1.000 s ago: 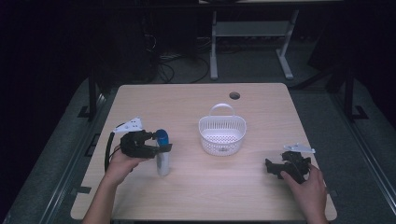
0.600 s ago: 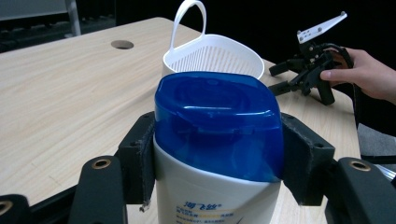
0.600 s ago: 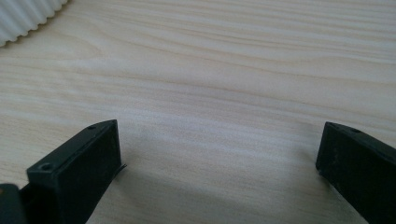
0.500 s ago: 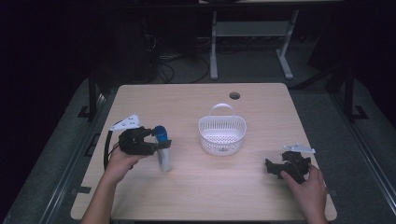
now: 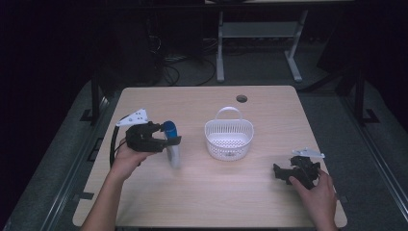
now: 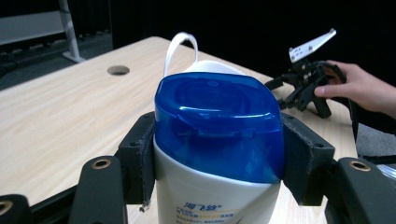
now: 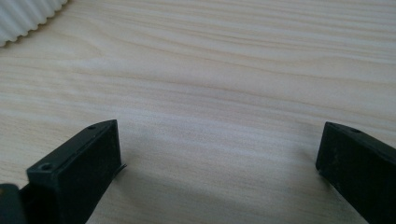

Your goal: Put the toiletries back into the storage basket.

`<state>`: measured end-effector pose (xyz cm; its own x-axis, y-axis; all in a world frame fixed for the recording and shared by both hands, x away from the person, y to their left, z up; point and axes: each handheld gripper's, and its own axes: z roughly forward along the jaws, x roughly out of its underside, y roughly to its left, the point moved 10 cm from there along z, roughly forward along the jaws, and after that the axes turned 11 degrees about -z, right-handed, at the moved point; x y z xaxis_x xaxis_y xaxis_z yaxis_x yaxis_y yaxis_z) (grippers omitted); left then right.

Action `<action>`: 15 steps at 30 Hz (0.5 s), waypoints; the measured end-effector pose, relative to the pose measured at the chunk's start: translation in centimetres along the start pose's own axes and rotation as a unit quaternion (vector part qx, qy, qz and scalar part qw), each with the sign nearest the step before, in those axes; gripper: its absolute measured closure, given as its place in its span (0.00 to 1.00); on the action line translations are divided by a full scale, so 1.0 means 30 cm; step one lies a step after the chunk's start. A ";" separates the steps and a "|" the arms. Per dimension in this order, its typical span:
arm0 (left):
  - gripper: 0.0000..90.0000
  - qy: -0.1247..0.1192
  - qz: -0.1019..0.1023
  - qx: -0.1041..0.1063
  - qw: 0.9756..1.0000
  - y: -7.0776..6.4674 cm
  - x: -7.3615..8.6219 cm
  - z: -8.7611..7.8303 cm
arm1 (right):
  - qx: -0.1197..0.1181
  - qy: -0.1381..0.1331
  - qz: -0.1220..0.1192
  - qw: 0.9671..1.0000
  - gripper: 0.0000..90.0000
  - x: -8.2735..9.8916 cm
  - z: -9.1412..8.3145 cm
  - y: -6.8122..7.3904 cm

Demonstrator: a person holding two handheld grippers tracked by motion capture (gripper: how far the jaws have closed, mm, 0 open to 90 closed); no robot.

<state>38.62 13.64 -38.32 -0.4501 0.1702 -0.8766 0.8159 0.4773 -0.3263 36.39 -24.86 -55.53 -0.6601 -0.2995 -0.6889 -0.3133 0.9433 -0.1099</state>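
The shampoo bottle [image 6: 217, 154] has a white body, a glossy blue flip-top cap and blue print on its label. It stands upright, clear to the left of the white plastic basket [image 5: 229, 139], clamped just below the cap between the pads of the left gripper [image 5: 166, 139]. The right gripper [image 7: 219, 158], well right of the basket, has its jaws spread wide over bare table [image 7: 224, 70], holding nothing.

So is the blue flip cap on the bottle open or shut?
Shut. In the left gripper view the blue cap lies flat and flush on the bottle, which the left gripper clamps just below it.
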 end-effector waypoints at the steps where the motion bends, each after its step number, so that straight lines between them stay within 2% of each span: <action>1: 0.42 -0.001 0.003 0.001 1.000 -0.002 -0.011 0.002 | 0.000 0.000 0.001 1.000 0.00 0.000 0.000 0.000; 15: 0.42 -0.018 0.018 0.013 1.000 -0.026 -0.112 0.048 | 0.000 -0.001 0.000 1.000 0.00 0.000 0.000 0.000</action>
<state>40.03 11.46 -35.62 -0.4082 0.1552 -0.8996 0.8407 0.4481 -0.3041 36.39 -24.86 -55.51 -0.6596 -0.2986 -0.6897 -0.3125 0.9436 -0.1097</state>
